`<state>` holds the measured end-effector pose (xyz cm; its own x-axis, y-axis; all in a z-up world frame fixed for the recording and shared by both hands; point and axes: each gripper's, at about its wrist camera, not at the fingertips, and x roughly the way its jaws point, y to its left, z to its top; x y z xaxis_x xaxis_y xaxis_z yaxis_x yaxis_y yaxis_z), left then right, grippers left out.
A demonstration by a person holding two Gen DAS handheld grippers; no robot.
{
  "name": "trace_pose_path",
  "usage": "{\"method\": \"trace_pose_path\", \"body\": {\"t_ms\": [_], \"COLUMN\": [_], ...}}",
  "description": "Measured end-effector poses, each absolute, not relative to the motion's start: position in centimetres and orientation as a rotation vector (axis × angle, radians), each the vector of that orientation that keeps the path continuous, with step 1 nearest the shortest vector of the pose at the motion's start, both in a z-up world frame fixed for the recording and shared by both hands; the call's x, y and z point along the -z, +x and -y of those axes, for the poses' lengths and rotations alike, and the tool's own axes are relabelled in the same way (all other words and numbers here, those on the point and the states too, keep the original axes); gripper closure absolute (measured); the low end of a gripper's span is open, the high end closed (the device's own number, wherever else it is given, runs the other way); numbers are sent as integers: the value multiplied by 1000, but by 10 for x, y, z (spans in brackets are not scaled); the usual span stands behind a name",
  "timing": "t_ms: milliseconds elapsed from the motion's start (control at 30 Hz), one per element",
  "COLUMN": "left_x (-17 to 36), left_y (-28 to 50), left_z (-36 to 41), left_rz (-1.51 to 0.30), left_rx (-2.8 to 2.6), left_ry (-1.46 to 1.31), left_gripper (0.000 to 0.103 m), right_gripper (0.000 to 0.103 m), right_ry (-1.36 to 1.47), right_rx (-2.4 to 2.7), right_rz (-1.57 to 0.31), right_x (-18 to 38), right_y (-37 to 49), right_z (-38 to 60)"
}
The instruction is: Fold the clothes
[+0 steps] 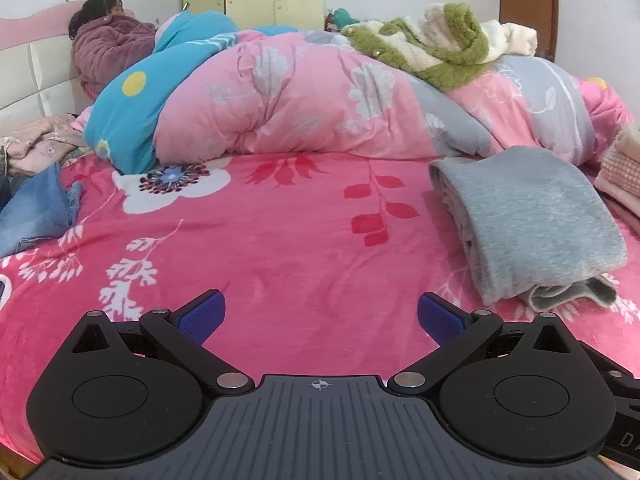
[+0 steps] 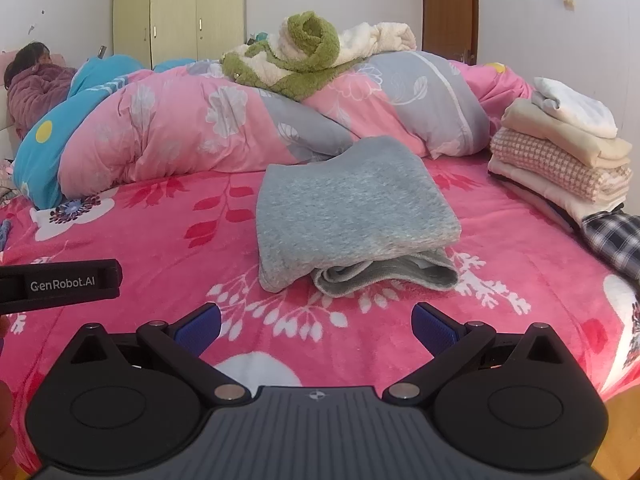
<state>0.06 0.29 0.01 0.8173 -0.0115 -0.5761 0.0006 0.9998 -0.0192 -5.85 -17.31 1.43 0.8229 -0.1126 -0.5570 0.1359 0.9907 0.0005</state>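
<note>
Lighting: even, soft, moderately bright indoor light; no single source visible. Shadows: faint, only under the folded grey knit garment [image 2: 352, 208] on the pink floral plush bedspread [image 2: 168, 248]. Glare: none. Focus: sharp centrally; slight softness at far walls. Distortion: strong fisheye bowing, dark vignette corners at 1, 11 o'clock; tall cream wooden wardrobe [image 2: 180, 12] leans.

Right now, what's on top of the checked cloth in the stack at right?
On the checked cloth lie a beige folded piece and a white one on top of that. Below it are cream layers and a plaid garment. Anything tucked between the folds is hidden.
</note>
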Motion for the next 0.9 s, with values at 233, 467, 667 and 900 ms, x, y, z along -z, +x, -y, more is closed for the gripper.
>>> {"method": "trace_pose_path", "body": {"t_ms": [233, 467, 667, 900], "left_x": [-1, 2, 1, 2], "left_y": [2, 5, 4, 5], "left_z": [-11, -15, -12, -10], "left_rz": [-609, -609, -611, -617], "left_rx": [20, 18, 0, -7], "left_ry": [-6, 8, 16, 22], "left_gripper": [0, 0, 0, 0], "right_gripper": [0, 0, 0, 0], "right_ry": [47, 54, 64, 64], "right_rx": [139, 145, 151, 154], "right_rz": [-576, -584, -588, -588], "right_x": [-16, -13, -16, -15], "right_y": [-57, -55, -56, -55], "right_z": [174, 175, 178, 179]}}
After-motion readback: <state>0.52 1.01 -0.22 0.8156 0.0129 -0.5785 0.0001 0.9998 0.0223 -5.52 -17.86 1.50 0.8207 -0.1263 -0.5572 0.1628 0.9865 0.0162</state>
